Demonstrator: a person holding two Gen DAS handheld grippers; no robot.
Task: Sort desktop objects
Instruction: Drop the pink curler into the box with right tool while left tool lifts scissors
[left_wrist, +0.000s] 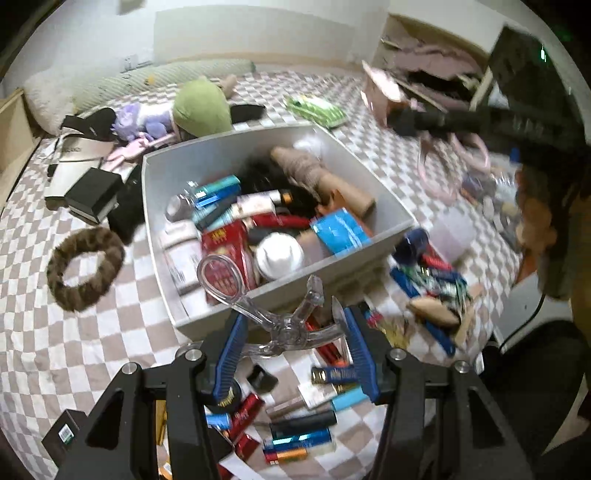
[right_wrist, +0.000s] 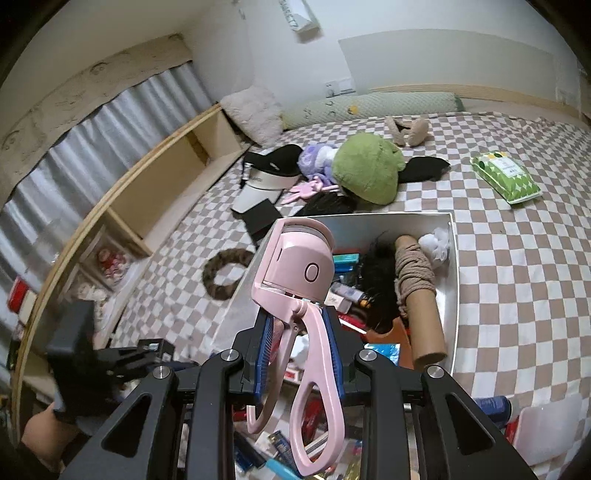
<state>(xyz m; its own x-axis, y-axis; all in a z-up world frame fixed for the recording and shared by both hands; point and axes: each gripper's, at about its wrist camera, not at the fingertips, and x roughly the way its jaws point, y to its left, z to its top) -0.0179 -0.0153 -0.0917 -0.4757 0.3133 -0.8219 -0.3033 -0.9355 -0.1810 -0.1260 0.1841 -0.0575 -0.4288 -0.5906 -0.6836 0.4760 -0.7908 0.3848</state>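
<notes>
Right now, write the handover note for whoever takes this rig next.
Left claw: fingers either side of a clear plastic eyelash curler at the near rim of the grey box; a firm grip cannot be confirmed.
Right claw: shut on the pink eyelash curler, held above the box.
Done: the box already holds many tubes, bottles and a rope spool.
Left: drop both curlers in, then clear the loose tubes and batteries on the checkered bedspread.

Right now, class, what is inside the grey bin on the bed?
The grey bin holds a rope-wrapped cardboard tube, a red packet, a white-capped jar, blue tubes and black fluff. Lower layers are covered.
</notes>
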